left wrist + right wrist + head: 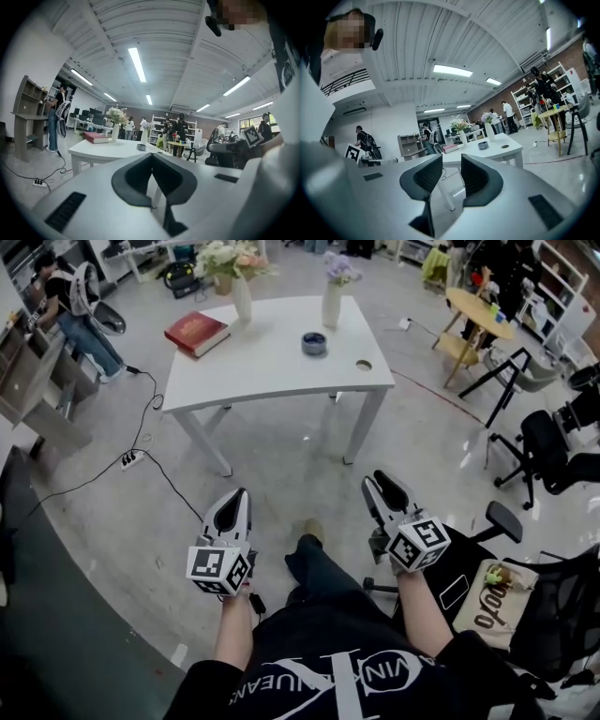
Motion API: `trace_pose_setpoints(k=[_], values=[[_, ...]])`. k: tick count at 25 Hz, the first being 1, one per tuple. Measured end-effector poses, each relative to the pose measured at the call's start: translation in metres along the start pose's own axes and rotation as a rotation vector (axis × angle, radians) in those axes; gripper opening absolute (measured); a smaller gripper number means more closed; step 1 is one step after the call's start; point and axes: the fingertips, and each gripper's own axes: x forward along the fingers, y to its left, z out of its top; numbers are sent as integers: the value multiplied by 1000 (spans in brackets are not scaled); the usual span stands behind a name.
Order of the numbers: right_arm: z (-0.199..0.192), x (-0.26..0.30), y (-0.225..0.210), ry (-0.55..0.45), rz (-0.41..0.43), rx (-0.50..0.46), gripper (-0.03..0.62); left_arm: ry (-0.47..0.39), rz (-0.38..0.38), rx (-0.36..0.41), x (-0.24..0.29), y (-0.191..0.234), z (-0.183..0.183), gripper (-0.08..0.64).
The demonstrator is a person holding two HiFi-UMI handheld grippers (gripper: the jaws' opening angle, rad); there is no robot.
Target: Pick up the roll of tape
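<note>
The roll of tape (314,343) is a small dark ring lying on the white table (272,371), toward its right half. It also shows far off in the left gripper view as the tape (141,147) and in the right gripper view as the tape (483,145). Both grippers are held low over the floor, well short of the table and pointing toward it. My left gripper (239,495) has its jaws closed together with nothing between them (152,164). My right gripper (380,482) stands open, with an empty gap between its pads (451,176).
On the table lie a red book (197,334), two vases with flowers (242,292) (332,301) and a cable hole (364,364). A power strip with cable (131,460) lies on the floor at left. Office chairs (548,451) and a round wooden table (478,315) stand at right.
</note>
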Motion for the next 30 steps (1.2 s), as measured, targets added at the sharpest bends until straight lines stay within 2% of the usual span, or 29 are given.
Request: trace_pose_setpoints(k=[6,11,22,30], values=[[0,44,-28,2,-4,39,146,21,18,-5,38,27,0,0],[8,95,-41,20,18,27,152,32,24,-18,80,54,7,0],[16,161,-99,76,-23,72,152,78,-5,-51,168,84,13,0],[25,211,-134,93,-3,92,152,91,9,-50,222,104,23,0]])
